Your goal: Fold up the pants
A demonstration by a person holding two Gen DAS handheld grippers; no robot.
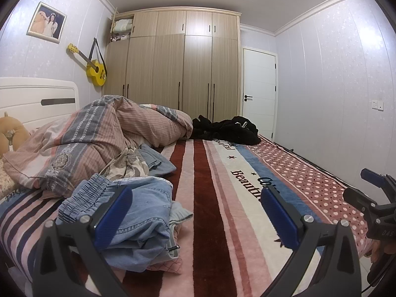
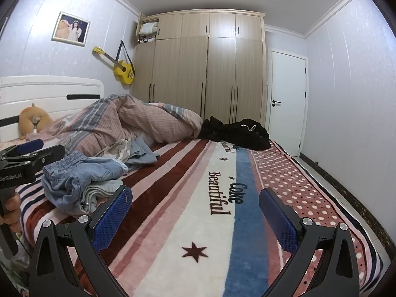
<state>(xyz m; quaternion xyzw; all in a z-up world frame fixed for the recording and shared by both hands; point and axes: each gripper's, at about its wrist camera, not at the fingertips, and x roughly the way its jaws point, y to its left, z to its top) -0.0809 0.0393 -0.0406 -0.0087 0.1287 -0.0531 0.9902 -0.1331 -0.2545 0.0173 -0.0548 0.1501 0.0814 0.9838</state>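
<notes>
Both jaws spread, empty: left gripper, right gripper. Denim pants bunched on striped blanket, left side. Best pinched at elastic waistband, probably topmost, then spread flat.

Blanket: stripes of dark red, pink, cream and blue, black lettering and stars; one border red with pale dots. Pants: light blue denim. Quilt: pink pinstripe with grey-blue bands. Clothes heap: black. Guitar: yellow. Wardrobe: beige wood grain. Door: white. Gripper pads: blue, on black frames.
</notes>
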